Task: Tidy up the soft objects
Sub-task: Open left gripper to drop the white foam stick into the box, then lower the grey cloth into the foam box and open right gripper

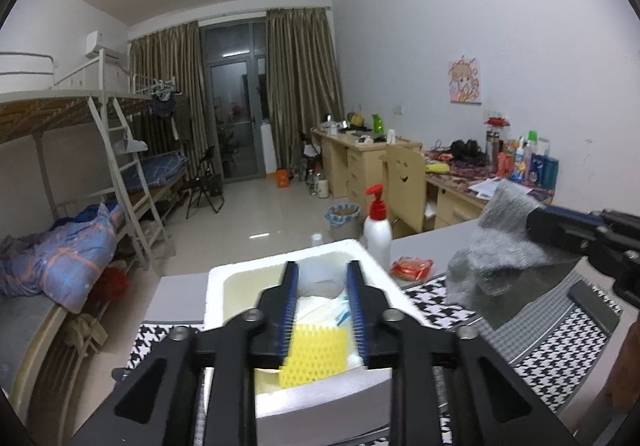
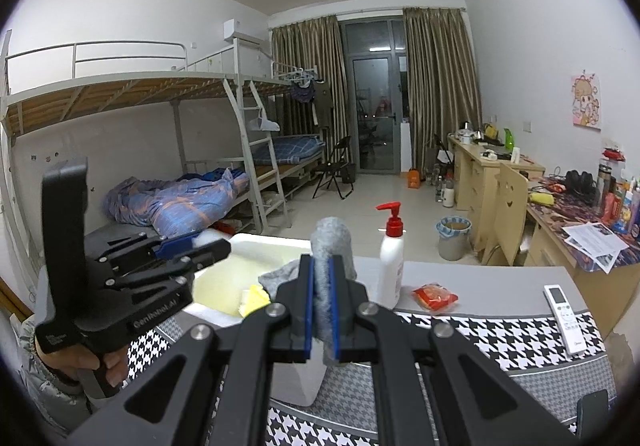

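Observation:
A white foam box (image 1: 374, 266) stands on the table, also in the right wrist view (image 2: 276, 246). Inside lie a yellow sponge (image 1: 316, 354), white soft items and a grey cloth end (image 2: 280, 276). My left gripper (image 1: 322, 278) is open above the box, nothing between its fingers; it shows from the side in the right wrist view (image 2: 208, 246). My right gripper (image 2: 322, 302) is shut on a grey fuzzy sock (image 2: 334, 242) and holds it above the table just right of the box. The sock hangs from it in the left wrist view (image 1: 492, 242).
A white pump bottle with a red top (image 2: 392, 266) and a red snack packet (image 2: 434, 296) sit right of the box. A white remote (image 2: 564, 318) lies on the houndstooth cloth (image 2: 500, 338). Bunk beds stand left, desks right.

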The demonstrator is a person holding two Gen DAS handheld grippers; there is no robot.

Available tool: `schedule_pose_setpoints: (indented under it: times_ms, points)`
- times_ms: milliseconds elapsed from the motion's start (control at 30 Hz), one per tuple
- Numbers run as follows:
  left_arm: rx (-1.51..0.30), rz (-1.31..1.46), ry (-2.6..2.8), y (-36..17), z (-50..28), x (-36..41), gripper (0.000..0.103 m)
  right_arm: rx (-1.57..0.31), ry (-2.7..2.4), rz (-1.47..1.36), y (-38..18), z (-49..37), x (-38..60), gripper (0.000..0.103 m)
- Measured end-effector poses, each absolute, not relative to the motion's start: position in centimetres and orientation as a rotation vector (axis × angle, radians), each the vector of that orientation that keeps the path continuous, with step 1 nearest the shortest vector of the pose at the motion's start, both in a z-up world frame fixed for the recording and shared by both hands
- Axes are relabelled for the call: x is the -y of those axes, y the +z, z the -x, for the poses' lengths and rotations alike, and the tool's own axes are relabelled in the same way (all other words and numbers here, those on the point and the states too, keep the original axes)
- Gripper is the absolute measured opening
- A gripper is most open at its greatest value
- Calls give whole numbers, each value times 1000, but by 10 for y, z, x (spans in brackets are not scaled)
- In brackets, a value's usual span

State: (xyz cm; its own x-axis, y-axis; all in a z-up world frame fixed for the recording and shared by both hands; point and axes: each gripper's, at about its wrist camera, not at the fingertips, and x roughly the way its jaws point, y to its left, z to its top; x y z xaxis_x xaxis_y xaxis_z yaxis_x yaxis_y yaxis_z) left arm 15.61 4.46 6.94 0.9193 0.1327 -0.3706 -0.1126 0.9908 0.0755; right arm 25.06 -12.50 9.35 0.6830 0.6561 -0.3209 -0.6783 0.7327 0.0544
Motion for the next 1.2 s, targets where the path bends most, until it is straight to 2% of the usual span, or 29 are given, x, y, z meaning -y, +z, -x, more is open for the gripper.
schedule_pose_setpoints:
  times_ms: [33, 67, 100, 167, 300, 467, 1200]
  points:
    - [-388, -54, 135, 68, -157, -47, 31, -334, 748, 74, 93, -252, 124, 10]
    - [-392, -49, 138, 68, -158, -49, 40, -336, 747, 75, 93, -253, 124, 10]
    - [-391, -37, 137, 67, -157, -52, 54, -338, 747, 77, 93, -253, 122, 10]
    - [-380, -26, 141, 68, -155, -54, 66, -340, 745, 80, 93, -255, 120, 10]
    - [-357, -28, 154, 69, -150, -57, 85, -336, 742, 85, 96, -253, 114, 10]
    - [-328, 6, 176, 72, -147, -65, 101, -325, 747, 96, 102, -252, 107, 10]
    - [-324, 52, 228, 68, -128, -96, 102, -316, 837, 140, 109, -246, 64, 10]
